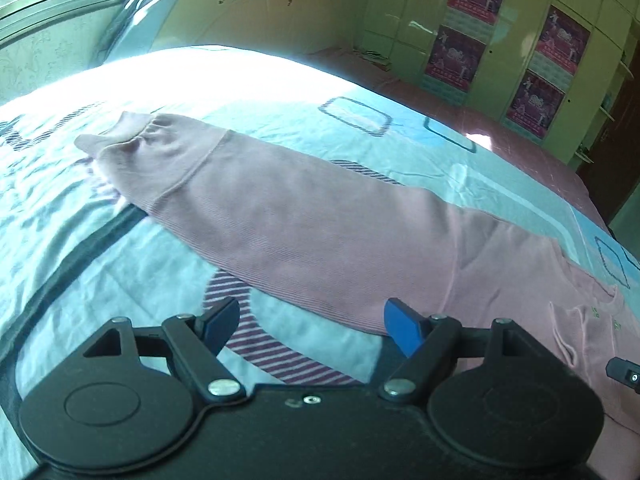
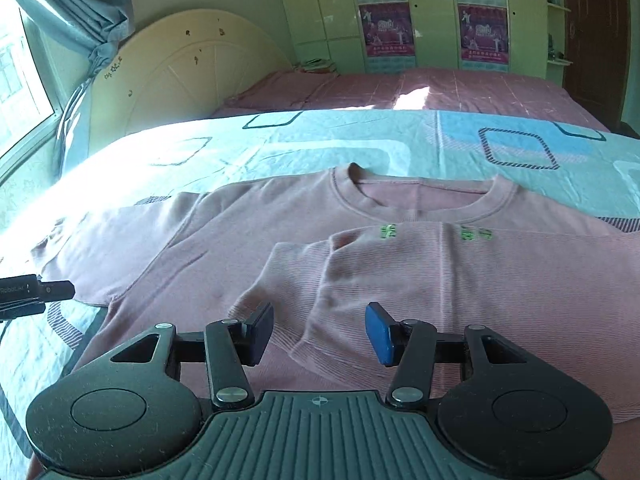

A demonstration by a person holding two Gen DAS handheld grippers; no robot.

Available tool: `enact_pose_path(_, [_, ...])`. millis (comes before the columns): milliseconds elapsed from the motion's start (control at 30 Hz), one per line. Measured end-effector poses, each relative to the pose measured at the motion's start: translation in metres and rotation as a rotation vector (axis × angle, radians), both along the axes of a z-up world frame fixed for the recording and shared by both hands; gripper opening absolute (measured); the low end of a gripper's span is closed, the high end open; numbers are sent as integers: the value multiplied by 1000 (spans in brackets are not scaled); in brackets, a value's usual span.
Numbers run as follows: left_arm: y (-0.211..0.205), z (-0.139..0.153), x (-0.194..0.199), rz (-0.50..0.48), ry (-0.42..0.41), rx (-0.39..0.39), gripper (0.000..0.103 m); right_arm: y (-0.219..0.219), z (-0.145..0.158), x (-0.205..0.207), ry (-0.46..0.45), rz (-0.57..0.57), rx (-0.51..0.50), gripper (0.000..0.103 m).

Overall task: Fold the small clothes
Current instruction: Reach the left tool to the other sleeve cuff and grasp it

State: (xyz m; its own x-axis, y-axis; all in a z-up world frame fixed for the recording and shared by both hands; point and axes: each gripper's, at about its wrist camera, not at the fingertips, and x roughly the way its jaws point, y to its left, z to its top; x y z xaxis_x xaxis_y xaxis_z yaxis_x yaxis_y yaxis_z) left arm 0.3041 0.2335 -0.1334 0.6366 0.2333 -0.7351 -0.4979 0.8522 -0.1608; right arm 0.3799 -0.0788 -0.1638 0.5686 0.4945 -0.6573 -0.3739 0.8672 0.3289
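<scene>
A small pink long-sleeved top [image 2: 248, 248] lies flat on the bed, collar away from me. Its right sleeve [image 2: 440, 280] is folded across the chest, cuff near the middle. Its left sleeve [image 1: 280, 216] stretches out straight across the sheet, cuff [image 1: 124, 140] at the far end. My left gripper [image 1: 310, 328] is open and empty, hovering just before the lower edge of that sleeve. My right gripper [image 2: 318, 332] is open and empty above the folded sleeve's cuff end. The left gripper's tip [image 2: 36, 294] shows at the left edge of the right wrist view.
The bed has a light blue patterned sheet [image 2: 320, 144] with a pink blanket [image 2: 460, 88] beyond it. A cream headboard [image 2: 180, 72] stands at the back left, a green wardrobe with posters [image 2: 432, 12] behind, a window and curtain [image 2: 72, 8] at left.
</scene>
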Motion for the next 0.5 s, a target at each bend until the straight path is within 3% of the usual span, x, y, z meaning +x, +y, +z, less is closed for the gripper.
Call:
enact_pose_path(133, [45,-5,-5,64,8,-9,78,25,-4,5,8,-2,-11,51])
enact_pose_path(233, [75,-10,-5,108,12,-24,71,42,-24,15,128,27,-16,51])
enact_pose_path(500, [154,-23,12,230,-24,-92,71,46,0,7,-8,-60,-46,51])
